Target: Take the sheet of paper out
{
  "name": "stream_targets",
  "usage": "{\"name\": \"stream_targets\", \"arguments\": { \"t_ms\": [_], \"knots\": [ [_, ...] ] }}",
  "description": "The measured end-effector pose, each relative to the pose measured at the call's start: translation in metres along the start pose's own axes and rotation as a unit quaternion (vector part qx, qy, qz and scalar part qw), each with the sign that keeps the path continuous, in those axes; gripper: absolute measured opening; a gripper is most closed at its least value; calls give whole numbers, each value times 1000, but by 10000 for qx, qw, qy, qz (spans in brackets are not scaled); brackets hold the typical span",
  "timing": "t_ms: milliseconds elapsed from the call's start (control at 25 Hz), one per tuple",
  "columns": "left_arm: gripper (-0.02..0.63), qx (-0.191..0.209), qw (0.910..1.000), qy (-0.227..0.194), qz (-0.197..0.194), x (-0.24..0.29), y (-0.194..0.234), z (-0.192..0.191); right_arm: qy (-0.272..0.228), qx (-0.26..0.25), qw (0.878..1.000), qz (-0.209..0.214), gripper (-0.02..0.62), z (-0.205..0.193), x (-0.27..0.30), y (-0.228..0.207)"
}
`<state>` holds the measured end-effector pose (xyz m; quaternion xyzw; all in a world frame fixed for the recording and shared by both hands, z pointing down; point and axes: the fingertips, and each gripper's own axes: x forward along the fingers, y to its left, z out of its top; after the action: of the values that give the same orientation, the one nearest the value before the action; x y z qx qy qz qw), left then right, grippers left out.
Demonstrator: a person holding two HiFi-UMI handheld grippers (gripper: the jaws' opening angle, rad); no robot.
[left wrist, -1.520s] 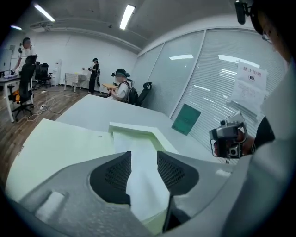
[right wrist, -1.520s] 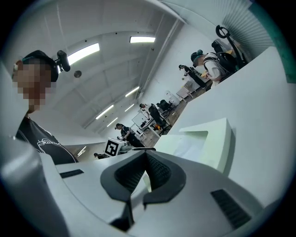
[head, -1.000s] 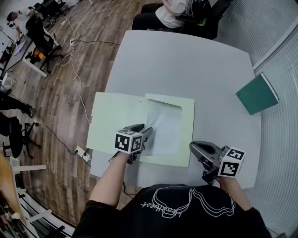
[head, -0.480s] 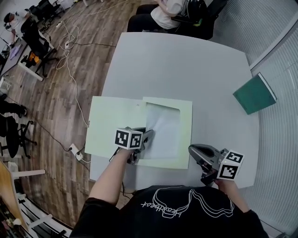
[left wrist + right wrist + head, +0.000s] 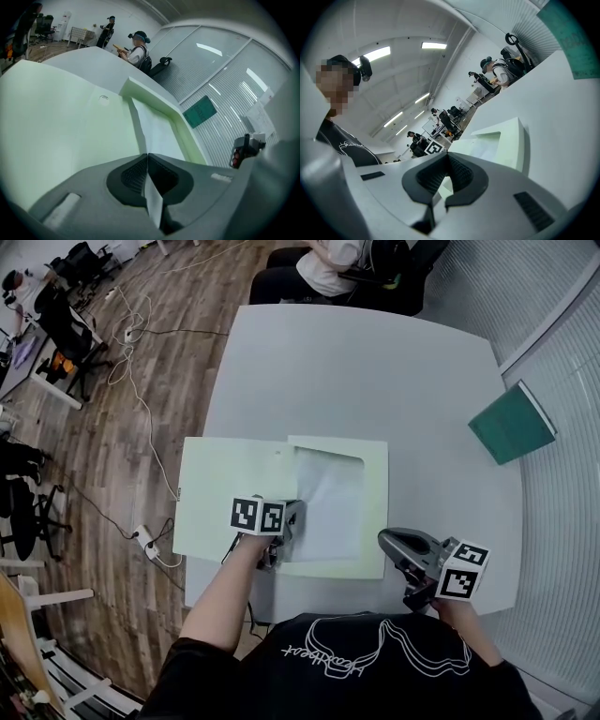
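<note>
A pale green folder (image 5: 225, 493) lies open on the white table (image 5: 375, 362), with a white sheet of paper (image 5: 328, 498) in its right half. My left gripper (image 5: 289, 521) is at the sheet's near left edge, and its jaws have just been closing. In the left gripper view the sheet (image 5: 154, 131) runs up between the pads, and the gripper (image 5: 148, 157) is shut on it, with the folder (image 5: 61, 117) beyond. My right gripper (image 5: 394, 542) hovers at the near right, off the folder. In the right gripper view this gripper (image 5: 447, 157) is shut and holds nothing.
A dark green book (image 5: 514, 423) lies at the table's right edge. A person (image 5: 337, 263) sits at the far side. Cables (image 5: 141, 362) run over the wooden floor on the left, by office chairs (image 5: 66, 329). The table's near edge is just below both grippers.
The left gripper's jaws have shut on the sheet's near edge. That hand shifted only slightly. The right gripper has stayed in place.
</note>
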<state>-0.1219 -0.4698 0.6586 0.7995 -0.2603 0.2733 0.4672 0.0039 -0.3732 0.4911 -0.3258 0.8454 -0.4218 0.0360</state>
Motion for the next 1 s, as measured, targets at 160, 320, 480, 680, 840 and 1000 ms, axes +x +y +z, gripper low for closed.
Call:
{"name": "stream_targets", "arguments": {
  "t_ms": [160, 320, 480, 680, 840, 1000],
  "knots": [
    [17, -80, 9999, 9, -101, -7, 7, -1, -9, -23, 10000, -17, 6, -2, 6, 4],
    [15, -91, 9999, 40, -76, -18, 13, -3, 2, -60, 10000, 2, 6, -3, 14, 13],
    [14, -115, 9999, -3, 72, -28, 22, -2, -8, -96, 9999, 37, 6, -3, 20, 19],
    [14, -171, 9994, -79, 284, -47, 35, -3, -14, -86, 9999, 72, 6, -6, 25, 26],
    [14, -237, 9983, -218, 482, -62, 48, -7, 17, -146, 9998, 167, 5, -11, 31, 32],
    [14, -231, 9964, -337, 745, -78, 56, -14, 29, -218, 9994, 250, 6, -14, 28, 42]
  ]
}}
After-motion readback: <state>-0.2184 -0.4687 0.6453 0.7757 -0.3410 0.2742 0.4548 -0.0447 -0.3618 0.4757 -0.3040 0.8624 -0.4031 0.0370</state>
